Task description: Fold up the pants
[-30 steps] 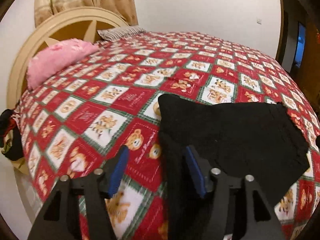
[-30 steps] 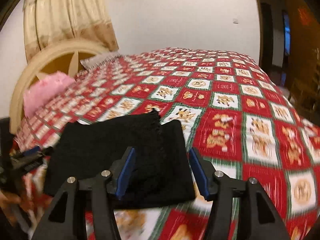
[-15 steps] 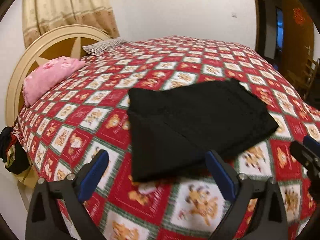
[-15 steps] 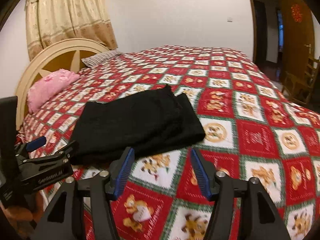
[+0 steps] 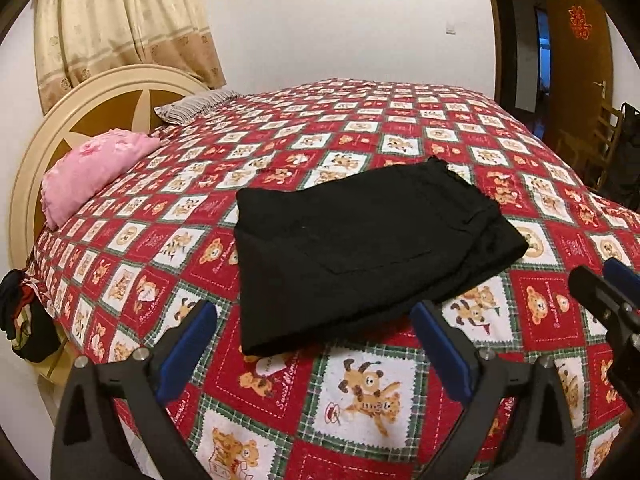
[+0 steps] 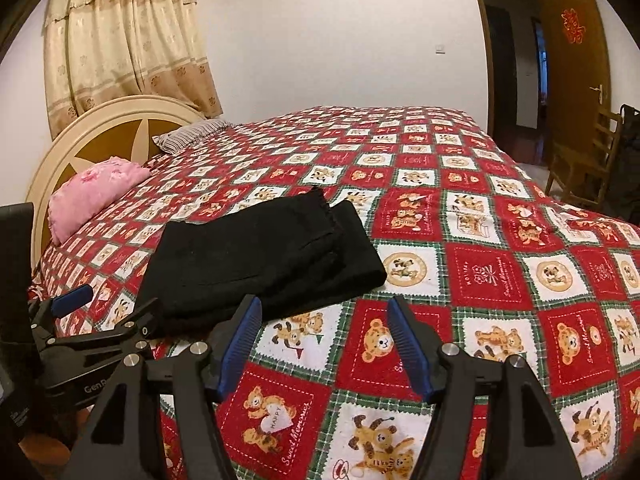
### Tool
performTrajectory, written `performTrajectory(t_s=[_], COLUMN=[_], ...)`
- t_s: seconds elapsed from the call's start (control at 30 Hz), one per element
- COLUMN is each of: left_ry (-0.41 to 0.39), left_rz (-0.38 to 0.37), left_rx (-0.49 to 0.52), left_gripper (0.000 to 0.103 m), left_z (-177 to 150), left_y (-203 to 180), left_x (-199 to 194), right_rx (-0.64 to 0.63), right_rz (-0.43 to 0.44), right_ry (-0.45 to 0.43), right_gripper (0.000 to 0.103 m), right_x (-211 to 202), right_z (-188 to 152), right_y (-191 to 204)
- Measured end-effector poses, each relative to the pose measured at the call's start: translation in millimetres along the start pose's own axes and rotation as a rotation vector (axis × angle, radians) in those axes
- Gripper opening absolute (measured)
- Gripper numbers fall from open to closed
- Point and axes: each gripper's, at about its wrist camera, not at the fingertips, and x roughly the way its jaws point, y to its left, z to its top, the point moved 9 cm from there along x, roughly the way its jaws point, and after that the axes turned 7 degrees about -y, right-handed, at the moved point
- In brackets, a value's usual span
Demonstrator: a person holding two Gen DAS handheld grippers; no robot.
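The pants [image 5: 360,256] lie folded into a flat black rectangle on the bed [image 5: 360,392], near its front edge. The left tongs [image 5: 316,344] gape wide, empty, just short of the fabric. The right tongs [image 6: 326,344] also stand wide and empty, over bare quilt beside the pants. A pink pillow [image 5: 92,172] rests by the headboard [image 5: 36,168]

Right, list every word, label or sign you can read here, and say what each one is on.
"HAPPY": white heart on the bedspread.
"Sweet Memories": red bedspread squares, stitched script.
"GenR...": left claw body, cut off.
Red double-happiness sign: door.
Other bedspread script: too small to read.
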Motion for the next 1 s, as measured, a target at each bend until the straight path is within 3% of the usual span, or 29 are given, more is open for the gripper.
performTrajectory(t_s=[0.2,0.47,1.0], left_ry=[-0.004,-0.037,-0.06], left_rz=[-0.001,0.03,0.028], left_rx=[0.003,-0.014,-0.029], left_gripper=[0.1,0.101,0.103], left_z=[1,9,17], left_y=[-2,3,4], left_x=[-2,-9,-17], right_rx=[0.001,-0.036,-0.033], right_rz=[-0.001,-0.031,-0.045], right_ry=[-0.008,-0.095,-0.127], right_gripper=[0.067,0.067,0.067], right_x=[-1,-17,-26], right_z=[2,17,24], right_y=[0,3,2])
